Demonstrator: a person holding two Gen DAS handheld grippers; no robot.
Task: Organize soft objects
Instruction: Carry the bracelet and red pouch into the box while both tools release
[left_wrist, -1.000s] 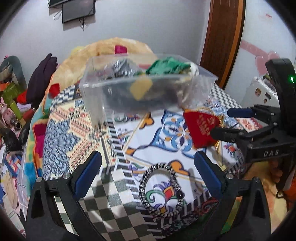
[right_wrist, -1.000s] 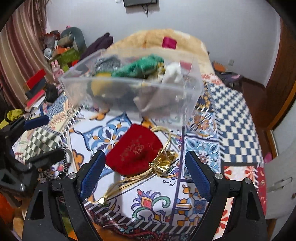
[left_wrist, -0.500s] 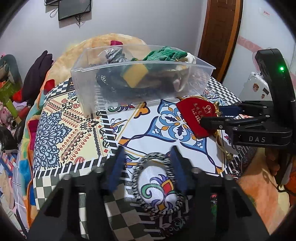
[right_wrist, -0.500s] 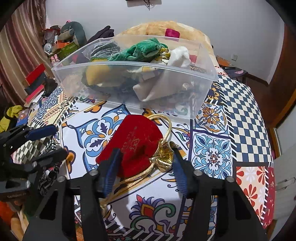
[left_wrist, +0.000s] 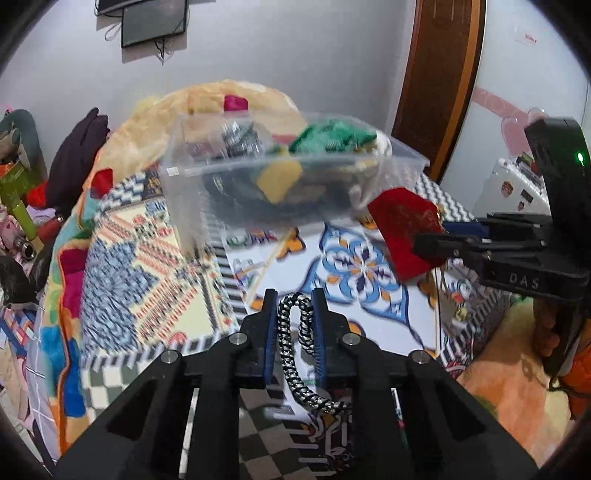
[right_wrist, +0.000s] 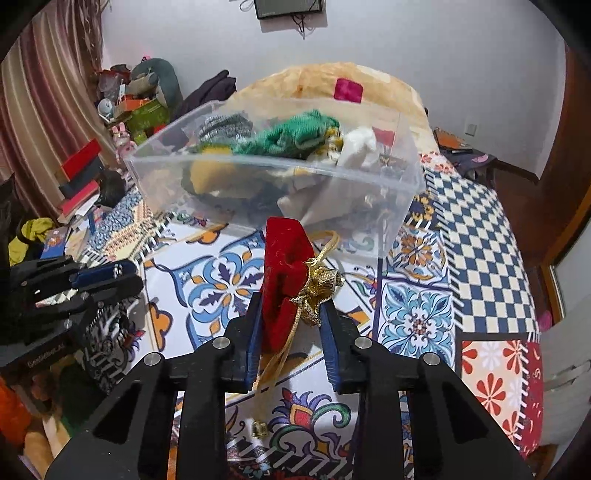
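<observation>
My left gripper (left_wrist: 294, 312) is shut on a black-and-white braided hair band (left_wrist: 295, 343), squeezed into a narrow loop and lifted off the patterned bedspread (left_wrist: 155, 280). My right gripper (right_wrist: 290, 314) is shut on a red velvet pouch (right_wrist: 284, 266) with gold drawstrings (right_wrist: 321, 282) and holds it above the bed; the pouch also shows in the left wrist view (left_wrist: 404, 229). A clear plastic bin (right_wrist: 280, 188) holding green, yellow and white soft items stands ahead of both grippers, also visible in the left wrist view (left_wrist: 288, 184).
A big tan plush cushion (right_wrist: 332, 83) lies behind the bin. Toys, books and boxes (right_wrist: 85, 173) pile up at the bed's left side. A wooden door (left_wrist: 439, 85) and white appliance (left_wrist: 513, 181) stand to the right. The bed's front edge is near both grippers.
Both grippers went from open to shut: the left closed on the braided band, the right closed on the red pouch. Both items are now lifted off the bedspread.
</observation>
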